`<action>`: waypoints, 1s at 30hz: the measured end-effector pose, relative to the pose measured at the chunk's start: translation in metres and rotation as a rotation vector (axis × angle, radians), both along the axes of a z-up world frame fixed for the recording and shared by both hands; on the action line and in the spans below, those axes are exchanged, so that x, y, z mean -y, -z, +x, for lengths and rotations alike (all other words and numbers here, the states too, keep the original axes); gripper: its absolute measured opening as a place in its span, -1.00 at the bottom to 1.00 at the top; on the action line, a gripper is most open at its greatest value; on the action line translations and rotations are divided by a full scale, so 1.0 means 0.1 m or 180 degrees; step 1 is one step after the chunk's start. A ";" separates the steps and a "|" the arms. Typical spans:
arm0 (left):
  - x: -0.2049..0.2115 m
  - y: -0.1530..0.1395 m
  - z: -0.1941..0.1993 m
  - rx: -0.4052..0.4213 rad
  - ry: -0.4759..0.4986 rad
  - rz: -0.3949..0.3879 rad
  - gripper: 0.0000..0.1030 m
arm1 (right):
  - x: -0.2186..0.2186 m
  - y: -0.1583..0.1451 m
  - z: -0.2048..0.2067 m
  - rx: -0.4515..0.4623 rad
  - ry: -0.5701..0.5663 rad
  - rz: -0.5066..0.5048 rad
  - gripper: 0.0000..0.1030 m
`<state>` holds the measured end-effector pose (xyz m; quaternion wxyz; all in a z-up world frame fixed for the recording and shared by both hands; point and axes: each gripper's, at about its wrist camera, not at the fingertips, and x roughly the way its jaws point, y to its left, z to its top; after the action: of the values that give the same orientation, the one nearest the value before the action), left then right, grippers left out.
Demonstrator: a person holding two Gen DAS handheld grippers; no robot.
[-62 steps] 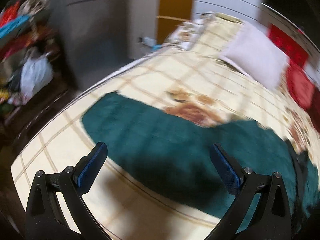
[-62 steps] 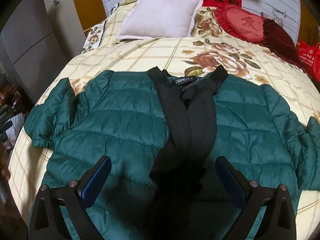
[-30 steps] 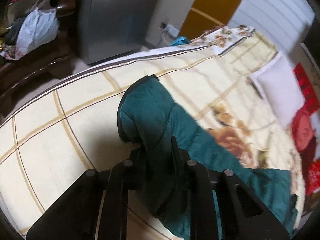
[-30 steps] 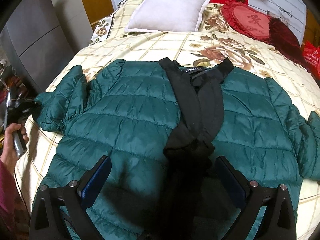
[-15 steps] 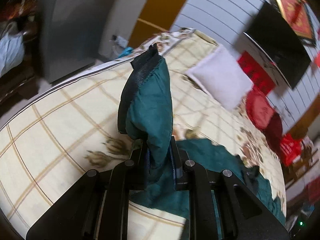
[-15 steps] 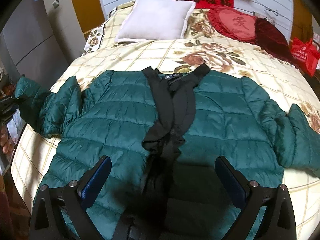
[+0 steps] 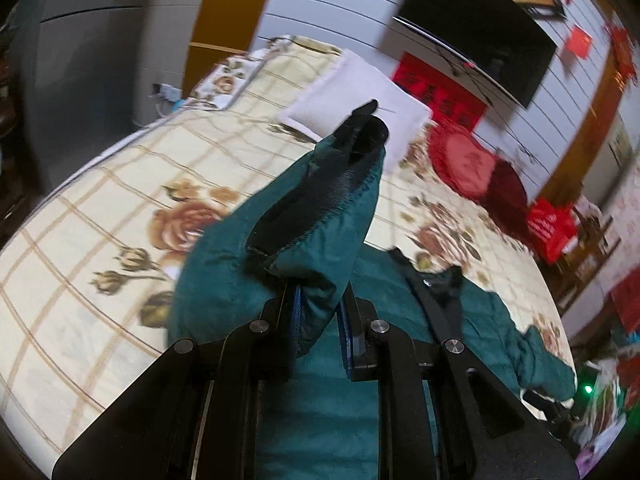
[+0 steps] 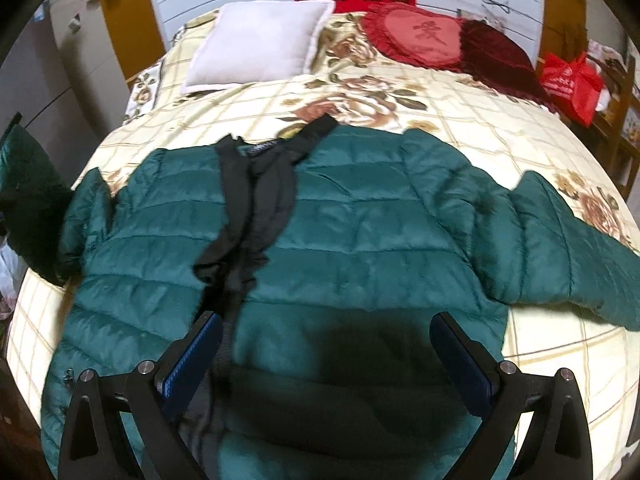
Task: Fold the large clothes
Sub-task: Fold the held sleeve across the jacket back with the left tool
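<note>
Sleeve in left claw

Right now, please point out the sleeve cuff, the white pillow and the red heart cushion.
sleeve cuff (image 7: 316,196): left wrist view, black band.
white pillow (image 8: 260,44): right wrist view, middle.
red heart cushion (image 8: 420,34): right wrist view, centre.

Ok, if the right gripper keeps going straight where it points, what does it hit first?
Probably the green jacket: the open right gripper hovers above its lower front, beside the black zipper band. Depth is unclear.
</note>
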<state>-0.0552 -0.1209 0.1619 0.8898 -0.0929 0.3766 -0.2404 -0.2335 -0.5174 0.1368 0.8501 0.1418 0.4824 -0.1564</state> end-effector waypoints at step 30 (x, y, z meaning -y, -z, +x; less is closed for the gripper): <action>1.73 1.15 -0.40 -0.0726 0.0755 0.0427 -0.69 | 0.43 0.28 -0.23 0.0047 0.0351 0.0622 1.00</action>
<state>-0.0951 -0.2940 0.0464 0.8109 -0.0150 0.4985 -0.3059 -0.2566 -0.5603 0.1090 0.8258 0.2515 0.4806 -0.1540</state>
